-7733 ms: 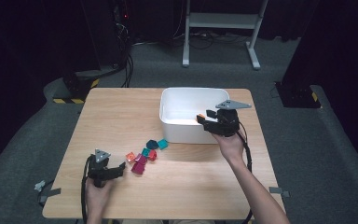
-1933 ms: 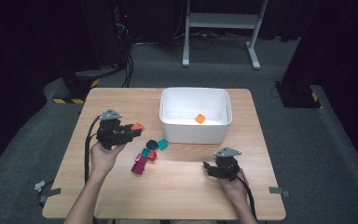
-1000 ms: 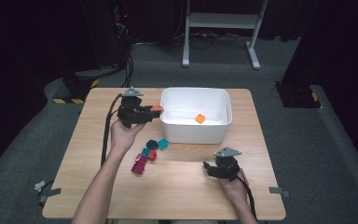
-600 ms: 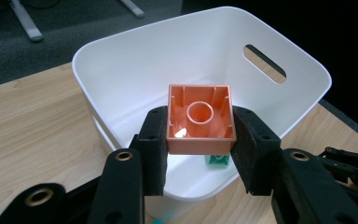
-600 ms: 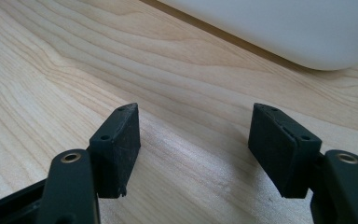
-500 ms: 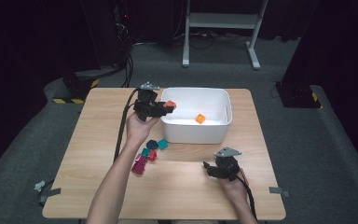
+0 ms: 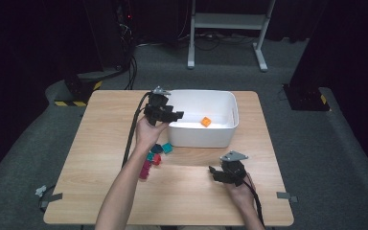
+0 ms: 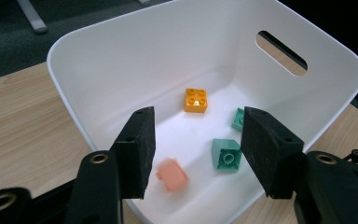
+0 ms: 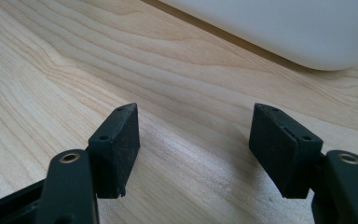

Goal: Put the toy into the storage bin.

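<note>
I hold the left tongs over the near-left corner of the white tub. Their jaws have just been opening and now stand released, with nothing between the pads. In the left gripper view a pale orange brick appears blurred just below the left jaw, inside the tub near its closest wall, apart from both pads; I cannot tell whether it has come to rest.

Also on the tub floor: an orange brick toward the middle, a green brick between it and the near wall, and a second green brick, partly hidden behind the right jaw.

I keep the right tongs on the worktop, on my side of the tub and apart from it. Their jaws are released and empty, with bare wood between the pads.

A cluster of loose bricks lies on the worktop just outside the tub's near-left corner, beside my left forearm.
</note>
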The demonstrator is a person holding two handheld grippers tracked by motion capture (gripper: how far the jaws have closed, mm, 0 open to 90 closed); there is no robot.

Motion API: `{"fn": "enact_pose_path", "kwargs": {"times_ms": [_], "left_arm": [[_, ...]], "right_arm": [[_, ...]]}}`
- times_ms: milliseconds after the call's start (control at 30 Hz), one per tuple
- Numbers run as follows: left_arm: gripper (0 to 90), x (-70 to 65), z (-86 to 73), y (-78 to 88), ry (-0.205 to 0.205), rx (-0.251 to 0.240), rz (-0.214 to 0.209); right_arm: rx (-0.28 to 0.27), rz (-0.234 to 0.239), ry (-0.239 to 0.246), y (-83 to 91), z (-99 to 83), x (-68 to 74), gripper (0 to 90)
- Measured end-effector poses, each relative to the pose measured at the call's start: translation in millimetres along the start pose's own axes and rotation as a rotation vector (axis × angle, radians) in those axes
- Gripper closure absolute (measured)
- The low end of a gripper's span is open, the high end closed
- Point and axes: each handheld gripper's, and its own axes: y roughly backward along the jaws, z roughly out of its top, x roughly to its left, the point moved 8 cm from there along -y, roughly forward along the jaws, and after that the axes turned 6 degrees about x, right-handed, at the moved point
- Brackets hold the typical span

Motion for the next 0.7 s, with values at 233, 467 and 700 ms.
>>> {"fn": "enact_pose_path", "kwargs": {"times_ms": [233, 467, 700], "left_arm": [[43.0, 7.9, -13.0, 22.7, 0.024, -0.037, 0.026], [42.5, 16.8, -33.8, 44.0, 0.028, -0.046, 0.071], [42.3, 25.8, -58.9, 63.0, 0.058, -0.069, 0.105]], "right_arm": [[0.0, 0.0, 0.0, 0.0, 0.0, 0.1, 33.2], [0.001, 0.002, -0.003, -0.1, 0.1, 0.2, 33.2], [-0.001, 0.002, -0.002, -0.2, 0.3, 0.2, 33.2]]}}
